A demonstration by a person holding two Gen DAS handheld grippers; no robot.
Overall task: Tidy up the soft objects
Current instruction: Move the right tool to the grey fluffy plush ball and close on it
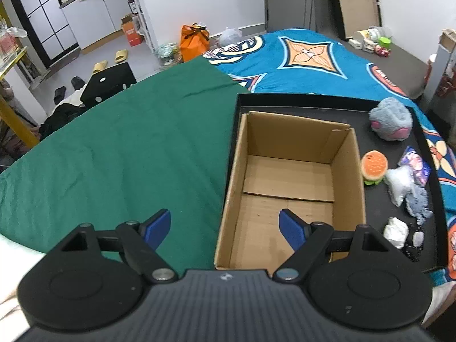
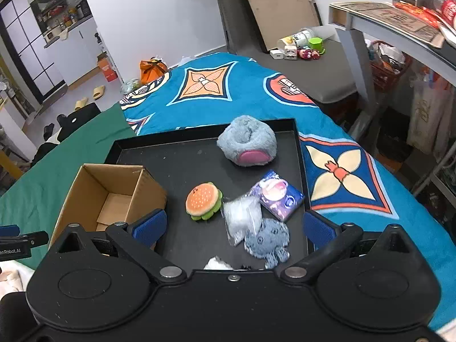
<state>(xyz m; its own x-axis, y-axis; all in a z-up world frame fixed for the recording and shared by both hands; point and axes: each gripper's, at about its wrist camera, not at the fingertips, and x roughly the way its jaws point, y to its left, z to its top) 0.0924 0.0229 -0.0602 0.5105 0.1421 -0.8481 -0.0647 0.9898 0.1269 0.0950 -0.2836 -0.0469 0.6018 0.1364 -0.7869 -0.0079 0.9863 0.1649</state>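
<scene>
A black tray (image 2: 297, 142) lies on a bed spread with a blue patterned blanket (image 2: 228, 91) and a green cloth (image 1: 128, 148); an open cardboard box (image 1: 290, 176), with nothing in it, stands in the tray's left part. To its right, the soft items lie loose on the tray floor: a round grey-blue plush (image 2: 247, 144) at the far end, well apart from the rest; a small burger plush (image 2: 203, 201) near the box's right wall; and a cluster of a clear plastic bag (image 2: 241, 218), a purple tissue pack (image 2: 279, 195) and a fuzzy blue-grey piece (image 2: 268, 240), touching or overlapping one another. A white crumpled item (image 1: 395, 232) sits nearest the viewer, partly hidden in the right wrist view. The left gripper (image 1: 226, 226) hovers over the box's near left corner, jaws spread wide and holding nothing; the right gripper (image 2: 233, 226) hangs above the cluster, jaws likewise apart and unloaded. All items look light and compressible. The burger plush should squash readily, so a pinch across its middle seems soundest. The plastic bag appears slippery and limp, best gathered at a bunched fold. The large plush may be wider than the jaw span, so a pinch of fur or of the pink patch seems likelier to hold.
</scene>
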